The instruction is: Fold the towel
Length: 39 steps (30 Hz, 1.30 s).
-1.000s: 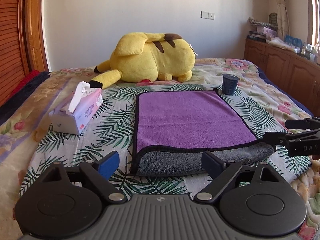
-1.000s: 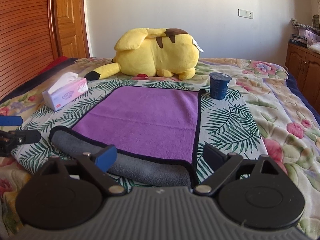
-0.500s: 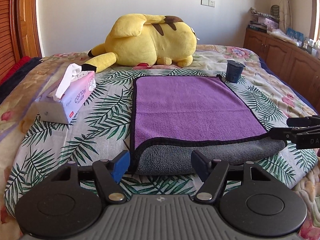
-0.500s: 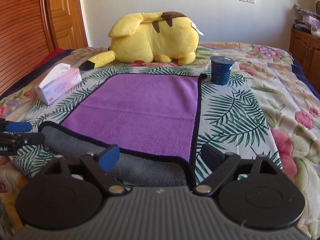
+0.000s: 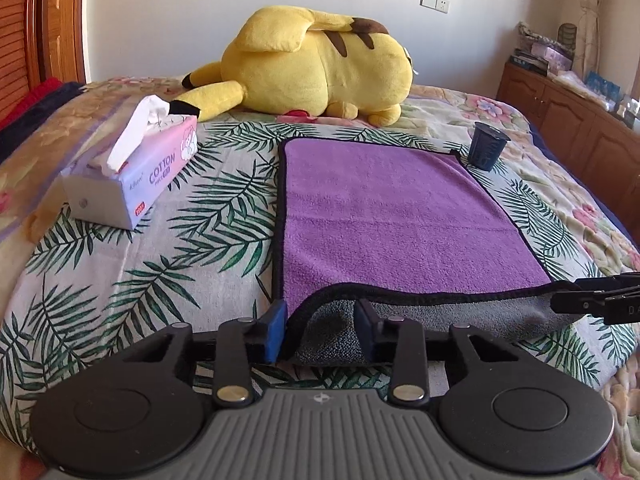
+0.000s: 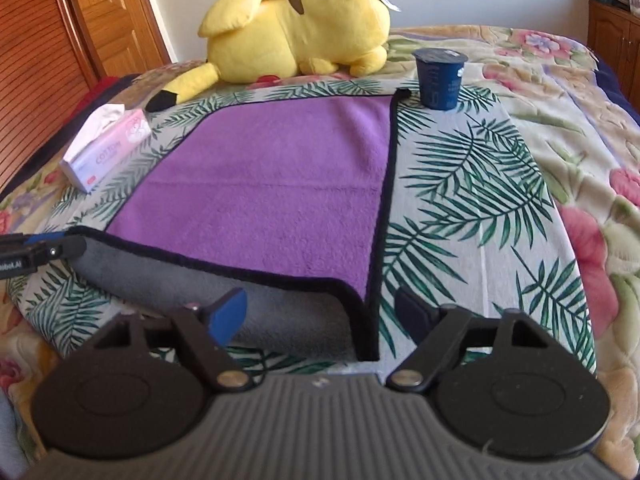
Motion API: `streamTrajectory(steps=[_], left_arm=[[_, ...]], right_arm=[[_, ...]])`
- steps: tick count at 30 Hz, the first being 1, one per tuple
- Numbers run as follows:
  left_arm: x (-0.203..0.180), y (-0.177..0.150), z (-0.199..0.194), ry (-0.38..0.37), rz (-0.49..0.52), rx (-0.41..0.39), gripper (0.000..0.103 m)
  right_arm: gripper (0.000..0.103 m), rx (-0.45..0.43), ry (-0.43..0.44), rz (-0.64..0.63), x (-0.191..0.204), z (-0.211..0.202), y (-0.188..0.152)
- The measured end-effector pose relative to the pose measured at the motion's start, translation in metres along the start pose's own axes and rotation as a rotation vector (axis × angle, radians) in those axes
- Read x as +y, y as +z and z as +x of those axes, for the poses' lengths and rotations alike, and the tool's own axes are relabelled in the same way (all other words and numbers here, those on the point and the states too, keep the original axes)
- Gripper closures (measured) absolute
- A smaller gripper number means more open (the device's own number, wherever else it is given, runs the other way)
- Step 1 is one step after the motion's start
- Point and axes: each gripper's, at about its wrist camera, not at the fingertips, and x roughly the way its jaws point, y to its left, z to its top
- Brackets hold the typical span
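Note:
A purple towel [image 5: 392,216] with a black hem and grey underside lies flat on the bed; its near edge is rolled over, showing grey. My left gripper [image 5: 322,326] straddles the near left corner, jaws narrowed around the fold with a gap still showing. In the right wrist view the towel [image 6: 272,184] fills the middle and my right gripper [image 6: 320,314] is open, jaws on either side of the near right corner. Each gripper shows at the other view's edge: the right gripper [image 5: 596,300] and the left gripper [image 6: 36,252].
A yellow plush toy [image 5: 316,68] lies beyond the towel. A tissue box [image 5: 136,172] sits to the left. A dark blue cup [image 5: 486,148] stands at the towel's far right corner. A wooden cabinet [image 5: 580,112] lines the right wall.
Both grippers have moved forward and down onto the towel's near corners. The left jaws have narrowed around the near left corner. The right jaws stay wide.

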Motion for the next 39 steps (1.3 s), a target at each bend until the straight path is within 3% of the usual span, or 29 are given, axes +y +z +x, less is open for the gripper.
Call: streamTrajectory(steps=[13,20,23,24,39], left_arm=[[-0.003,-0.007,0.007,0.015,0.052,0.05,0.095],[-0.003,-0.009,0.008,0.023,0.061,0.04,0.103],[-0.003,-0.009,0.009,0.017,0.062,0.04,0.103],[-0.003,-0.01,0.009,0.017,0.063,0.04,0.103],[-0.003,-0.007,0.003,0.014,0.051,0.015,0.103]], right_arm=[[0.054,0.06,0.046,-0.009,-0.007,0.0,0.002],[0.08,0.062,0.028,-0.023,-0.01,-0.001,0.003],[0.085,0.056,0.024,-0.021,-0.012,-0.002,0.003],[0.093,0.055,0.026,-0.025,-0.012,-0.002,0.003],[0.099,0.013,0.038,-0.054,-0.01,-0.006,0.004]])
